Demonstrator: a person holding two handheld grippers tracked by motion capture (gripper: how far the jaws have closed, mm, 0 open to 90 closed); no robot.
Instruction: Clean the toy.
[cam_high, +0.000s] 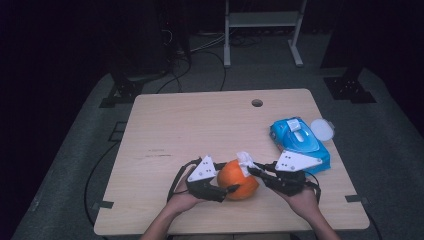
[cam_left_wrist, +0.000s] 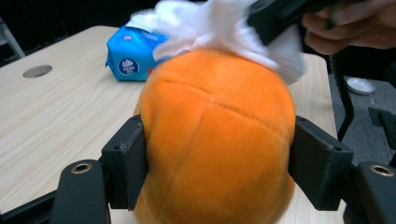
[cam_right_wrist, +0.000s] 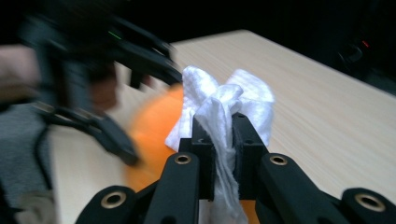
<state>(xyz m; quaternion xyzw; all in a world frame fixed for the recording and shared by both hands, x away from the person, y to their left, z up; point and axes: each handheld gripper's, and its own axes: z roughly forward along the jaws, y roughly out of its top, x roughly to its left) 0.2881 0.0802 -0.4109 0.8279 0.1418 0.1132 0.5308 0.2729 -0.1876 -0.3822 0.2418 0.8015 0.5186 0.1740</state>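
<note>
A round orange plush toy (cam_high: 239, 181) sits near the table's front edge, between both hands. My left gripper (cam_high: 228, 178) is shut on it, its black pads (cam_left_wrist: 132, 161) pressing the toy (cam_left_wrist: 217, 140) from either side. My right gripper (cam_high: 251, 170) comes in from the right and is shut on a crumpled white wipe (cam_high: 244, 160). In the right gripper view the wipe (cam_right_wrist: 226, 100) bunches out between the jaws of that gripper (cam_right_wrist: 223, 135), with the toy (cam_right_wrist: 149, 123) blurred behind it. The wipe (cam_left_wrist: 219, 25) rests on top of the toy.
A blue pack of wet wipes (cam_high: 300, 142) with its white lid flipped open lies at the right of the wooden table (cam_high: 200, 125). A cable hole (cam_high: 257, 103) sits near the far edge. Stands and cables are on the floor beyond.
</note>
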